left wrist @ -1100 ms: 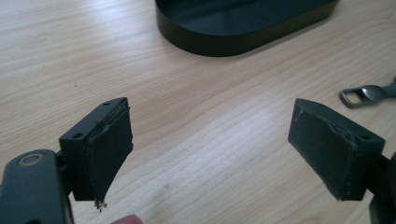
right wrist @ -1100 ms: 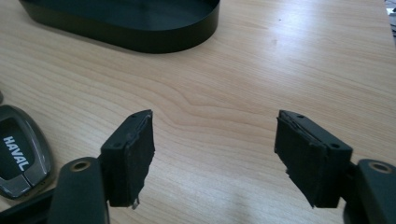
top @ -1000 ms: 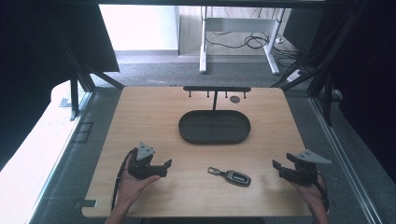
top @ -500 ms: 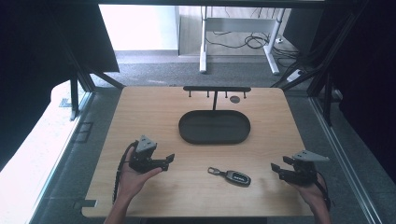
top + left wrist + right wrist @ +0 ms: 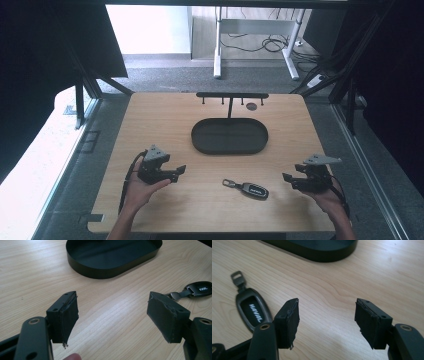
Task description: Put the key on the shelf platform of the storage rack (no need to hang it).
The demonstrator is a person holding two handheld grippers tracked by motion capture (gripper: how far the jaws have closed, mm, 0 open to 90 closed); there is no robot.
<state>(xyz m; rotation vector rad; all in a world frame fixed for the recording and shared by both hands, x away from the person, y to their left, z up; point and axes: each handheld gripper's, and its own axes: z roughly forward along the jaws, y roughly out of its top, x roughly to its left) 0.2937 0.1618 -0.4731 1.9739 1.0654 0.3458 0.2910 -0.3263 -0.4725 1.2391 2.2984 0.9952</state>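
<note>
We see one wooden tabletop (image 5: pixel 165 115) carrying one black oval tray (image 5: pixel 229 136), empty, with one hook rack (image 5: pixel 232 95) standing behind it. Two claws hover low near the front edge: our left claw (image 5: pixel 179 170) and right claw (image 5: pixel 286 178), each with jaws spread wide and holding nothing. One key fob (image 5: pixel 252 189) lies flat between them, in front of the tray. We judge this the approach; next, one claw must close on the fob
</note>
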